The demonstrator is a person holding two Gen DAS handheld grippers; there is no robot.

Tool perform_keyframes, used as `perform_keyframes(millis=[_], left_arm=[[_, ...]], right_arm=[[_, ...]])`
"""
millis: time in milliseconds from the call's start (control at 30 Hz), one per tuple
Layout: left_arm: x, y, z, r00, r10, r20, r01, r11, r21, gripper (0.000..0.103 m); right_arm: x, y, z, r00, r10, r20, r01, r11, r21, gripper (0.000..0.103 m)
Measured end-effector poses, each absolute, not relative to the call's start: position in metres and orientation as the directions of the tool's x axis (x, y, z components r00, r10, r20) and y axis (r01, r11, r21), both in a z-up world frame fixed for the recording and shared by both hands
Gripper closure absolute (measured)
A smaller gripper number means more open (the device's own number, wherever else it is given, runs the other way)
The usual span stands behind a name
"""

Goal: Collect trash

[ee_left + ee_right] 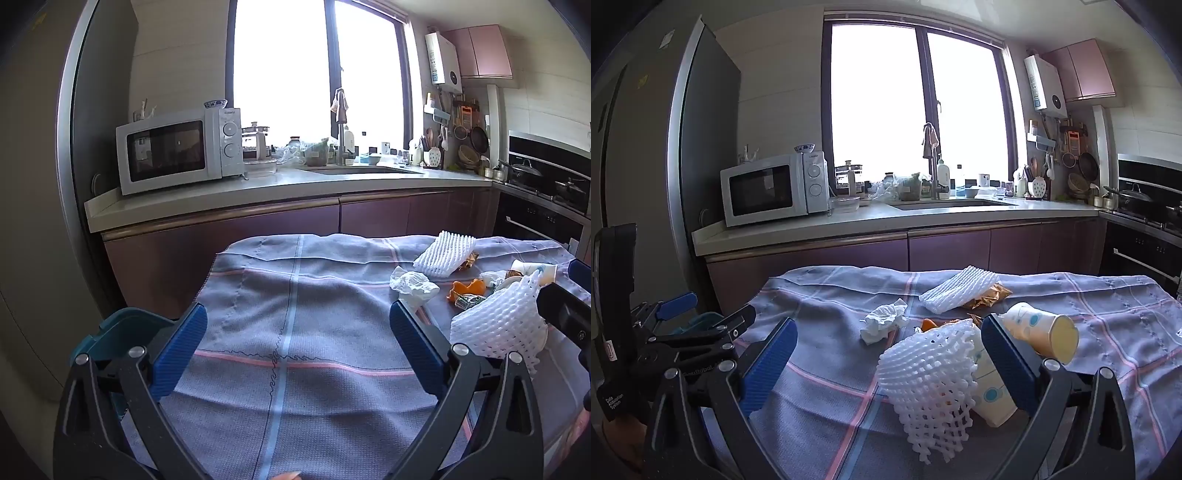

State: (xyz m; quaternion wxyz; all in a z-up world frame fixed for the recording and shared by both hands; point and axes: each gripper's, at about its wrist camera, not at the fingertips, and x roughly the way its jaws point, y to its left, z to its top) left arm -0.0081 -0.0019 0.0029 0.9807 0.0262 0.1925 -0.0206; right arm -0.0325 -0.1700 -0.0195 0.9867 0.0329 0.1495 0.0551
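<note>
Both grippers hang over the table with nothing held. The left gripper has its jaws spread wide above bare cloth; the right gripper is equally wide, and the foam net lies between its fingers without being pressed.

The trash sits on the right half of the cloth: 2 paper cups, one partly under the net, a crumpled tissue, a flat foam sleeve over a brown wrapper, and orange peel. A teal bin stands at the left table edge.

Risks, as judged: the net is springy and may slip from a shallow pinch. Closing on it could catch the cup beneath and roll it away. The cloth is loose, so a low pass could snag and drag everything.
</note>
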Motion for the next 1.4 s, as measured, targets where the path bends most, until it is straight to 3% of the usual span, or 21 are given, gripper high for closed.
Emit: perform_keyframes(millis=[1400], left_arm=[[-0.019,-0.007,0.008,0.942,-0.06,-0.33,0.07,0.997,0.02,0.006]], right_arm=[[-0.031,-0.177,-0.026,0.946,0.114,-0.304,-0.089,0.991,0.096,0.007]])
